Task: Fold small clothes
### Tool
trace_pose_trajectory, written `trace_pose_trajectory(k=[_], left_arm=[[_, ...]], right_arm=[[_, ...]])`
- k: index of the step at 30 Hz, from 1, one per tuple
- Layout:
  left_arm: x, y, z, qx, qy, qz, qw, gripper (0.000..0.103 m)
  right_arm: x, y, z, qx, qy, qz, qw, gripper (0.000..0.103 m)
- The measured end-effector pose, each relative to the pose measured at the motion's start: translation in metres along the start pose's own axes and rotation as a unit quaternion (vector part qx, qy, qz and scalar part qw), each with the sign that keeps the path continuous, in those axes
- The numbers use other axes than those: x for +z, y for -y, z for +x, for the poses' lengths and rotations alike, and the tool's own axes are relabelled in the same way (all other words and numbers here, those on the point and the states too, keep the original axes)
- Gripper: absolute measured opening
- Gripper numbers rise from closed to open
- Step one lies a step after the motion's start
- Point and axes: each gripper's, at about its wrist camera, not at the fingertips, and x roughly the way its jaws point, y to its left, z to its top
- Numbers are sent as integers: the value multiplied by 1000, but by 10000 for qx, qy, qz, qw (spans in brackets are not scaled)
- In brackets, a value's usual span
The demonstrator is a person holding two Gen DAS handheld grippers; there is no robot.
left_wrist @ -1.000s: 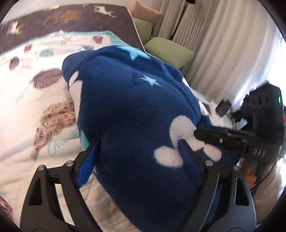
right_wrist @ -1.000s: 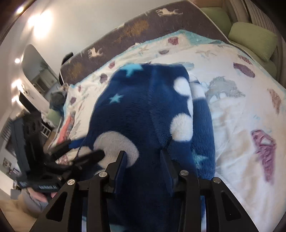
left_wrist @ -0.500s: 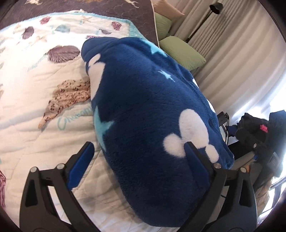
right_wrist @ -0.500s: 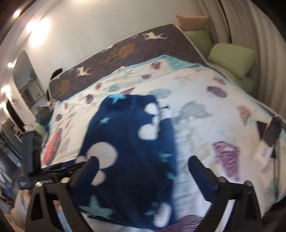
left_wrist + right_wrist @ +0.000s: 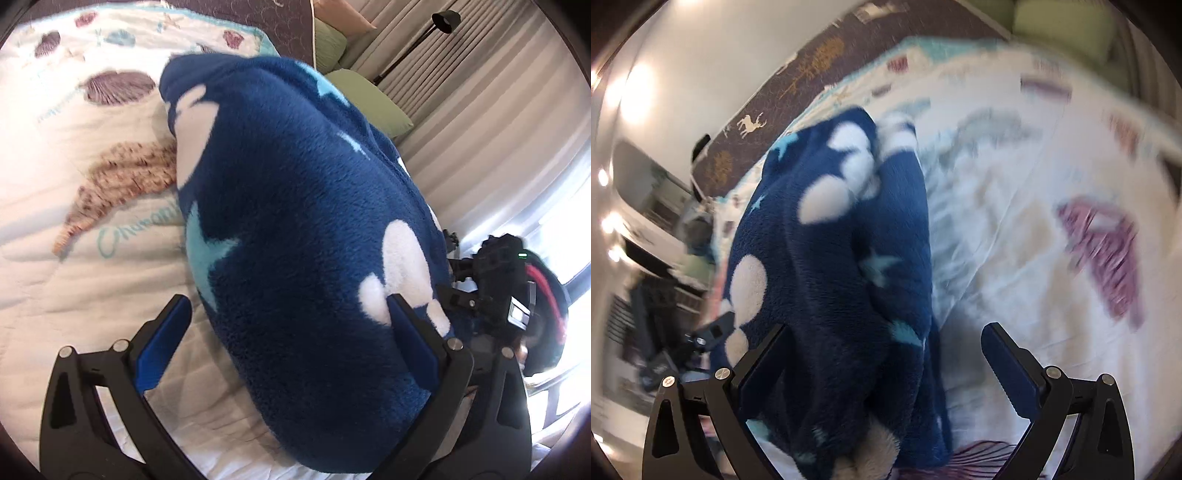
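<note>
Left gripper (image 5: 288,332): jaws spread wide, clamping nothing; the blue fleece garment (image 5: 303,221) bulges up between them, filling centre frame. Right gripper (image 5: 886,354): also released, jaws wide, the garment's near edge lying between them at lower centre, right pad clear of it. Garment sits folded over on the white quilt (image 5: 74,258), bed stretching toward upper left.

Risk: thick, springy fleece may slump or unfold once let go. A jaw dragging through the pile on withdrawal could pull the fold askew.

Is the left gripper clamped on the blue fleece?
No: the left gripper stands wide open, and its left finger is clear of the fleece.
</note>
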Motion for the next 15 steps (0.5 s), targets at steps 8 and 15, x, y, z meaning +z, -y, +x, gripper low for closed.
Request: trace_pose_trajectory(k=[8,15], left_arm=[[6,-23,19,-829,-480,-428,9945,103],[16,-21,34,-1016,-584,-399,9923,103]], right_arm=[[14,17,15,917,-517,-243,9942,103],[35,9,37,1258,-881,-398,9873,103]])
